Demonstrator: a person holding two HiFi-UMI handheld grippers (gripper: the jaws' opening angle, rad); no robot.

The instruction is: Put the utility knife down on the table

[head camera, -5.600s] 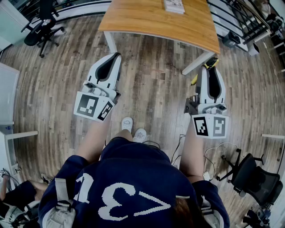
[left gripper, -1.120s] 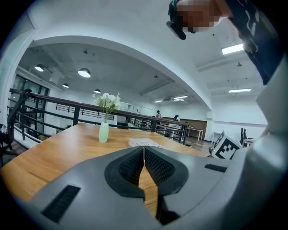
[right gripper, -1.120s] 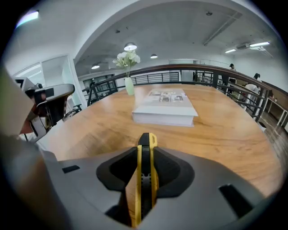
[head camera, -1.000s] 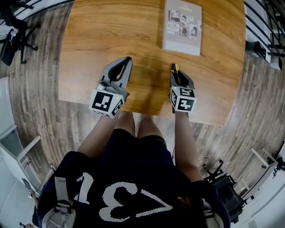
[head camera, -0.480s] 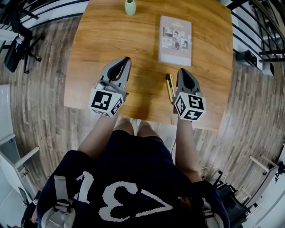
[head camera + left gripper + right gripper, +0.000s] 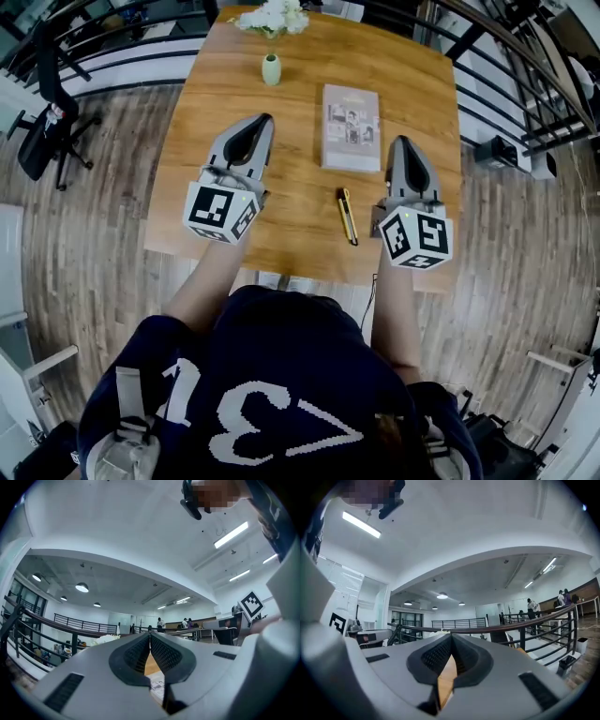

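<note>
The yellow and black utility knife (image 6: 347,216) lies flat on the wooden table (image 6: 300,84), just below the booklet, with no gripper touching it. My right gripper (image 6: 402,142) is held above the table to the knife's right, its jaws shut with nothing between them. My left gripper (image 6: 257,122) hovers over the table's left half, also shut and empty. Both gripper views look level across the room, with jaw tips meeting at the left gripper (image 6: 150,634) and the right gripper (image 6: 451,637).
A grey booklet (image 6: 352,127) lies at the table's middle. A small green vase (image 6: 271,68) with white flowers (image 6: 272,17) stands at the far edge. A black office chair (image 6: 52,103) is on the floor to the left; railings (image 6: 525,75) run at the right.
The right gripper let go of the knife, which now lies on the table. It shut and rose to the knife's right. The left gripper rose too.
</note>
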